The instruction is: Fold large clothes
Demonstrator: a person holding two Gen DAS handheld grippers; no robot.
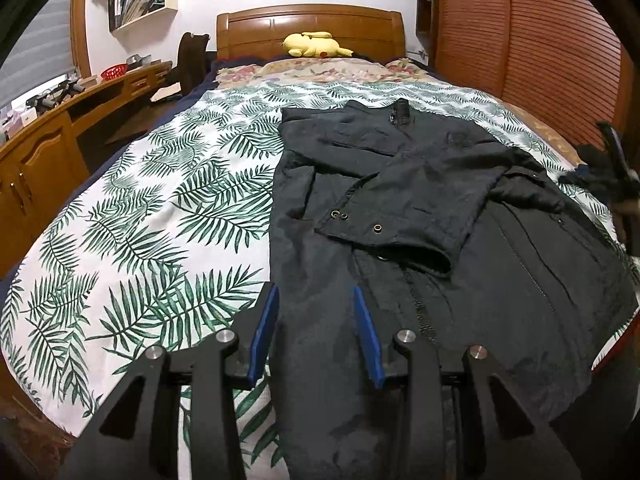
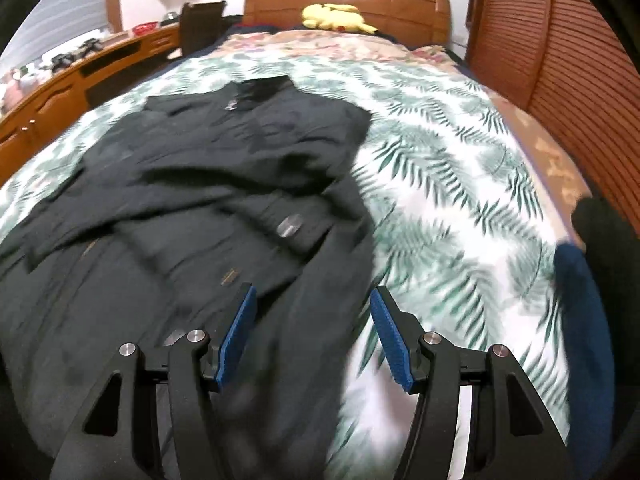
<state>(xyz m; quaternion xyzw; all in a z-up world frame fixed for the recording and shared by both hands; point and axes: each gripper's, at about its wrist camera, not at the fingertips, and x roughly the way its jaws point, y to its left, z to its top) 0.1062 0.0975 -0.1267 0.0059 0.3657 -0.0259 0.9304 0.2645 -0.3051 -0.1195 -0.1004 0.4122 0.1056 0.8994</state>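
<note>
A dark jacket (image 1: pixel 420 184) lies front-up on the leaf-patterned bed cover (image 1: pixel 160 200), collar toward the headboard. One sleeve (image 1: pixel 400 216) with brass snaps is folded across its chest. My left gripper (image 1: pixel 315 288) hovers open over the jacket's lower left edge, with flat fabric showing between the blue pads and nothing pinched. In the blurred right wrist view, my right gripper (image 2: pixel 314 288) stands open above the right edge of the jacket (image 2: pixel 200 184), its pads clear of the cloth. A dark-gloved hand (image 1: pixel 600 176) shows at the bed's right side.
A yellow plush toy (image 1: pixel 314 45) lies by the wooden headboard (image 1: pixel 308 24). A wooden desk (image 1: pixel 48 148) runs along the left of the bed, and a slatted wardrobe door (image 1: pixel 520 40) stands on the right. Bare bed cover (image 2: pixel 460 200) lies right of the jacket.
</note>
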